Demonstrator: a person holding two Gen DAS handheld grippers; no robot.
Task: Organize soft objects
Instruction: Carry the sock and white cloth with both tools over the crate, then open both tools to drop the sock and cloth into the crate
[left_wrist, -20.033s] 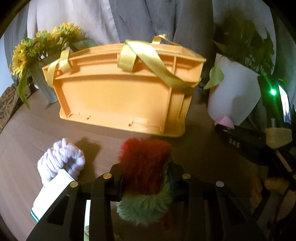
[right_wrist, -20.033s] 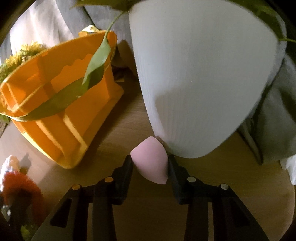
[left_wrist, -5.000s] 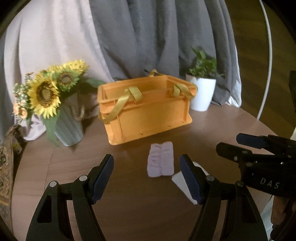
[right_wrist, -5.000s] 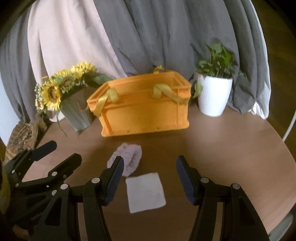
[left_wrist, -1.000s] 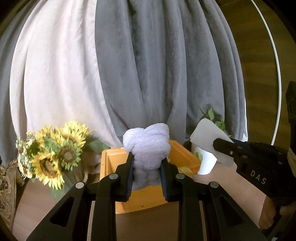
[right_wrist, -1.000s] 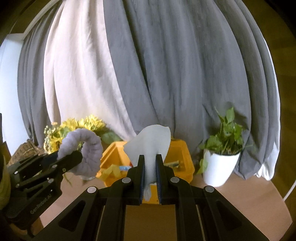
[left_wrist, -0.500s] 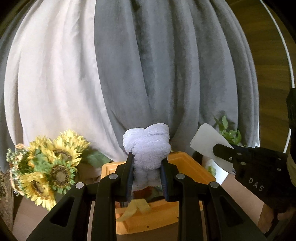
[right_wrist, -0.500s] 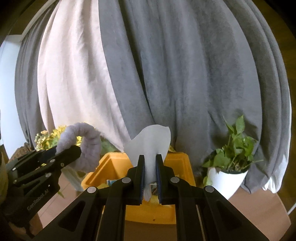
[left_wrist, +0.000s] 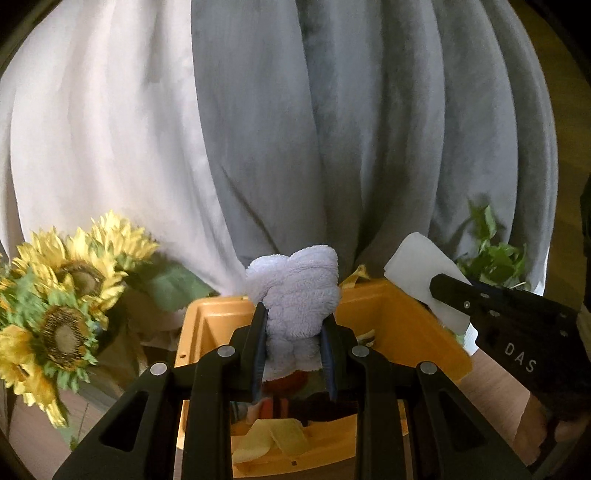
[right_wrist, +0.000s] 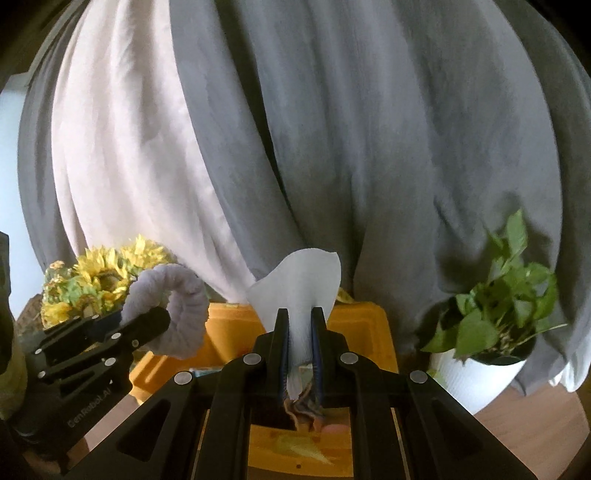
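Note:
My left gripper (left_wrist: 294, 321) is shut on a lilac fluffy towel roll (left_wrist: 295, 291) and holds it above the open orange crate (left_wrist: 402, 325). The roll also shows in the right wrist view (right_wrist: 177, 295). My right gripper (right_wrist: 299, 317) is shut on a thin white cloth (right_wrist: 301, 284), also above the orange crate (right_wrist: 358, 317). The cloth also shows in the left wrist view (left_wrist: 417, 266), to the right of the roll. Inside the crate lie soft items, among them something red (left_wrist: 284, 380) and yellow straps (left_wrist: 273, 439).
A vase of sunflowers (left_wrist: 62, 295) stands left of the crate. A white pot with a green plant (right_wrist: 491, 332) stands to its right on the wooden table (right_wrist: 535, 432). Grey and white curtains (left_wrist: 295, 129) hang close behind.
Both grippers have moved forward and closer over the crate with their loads. The crate now looks larger and lies under the fingers, with its inside in view.

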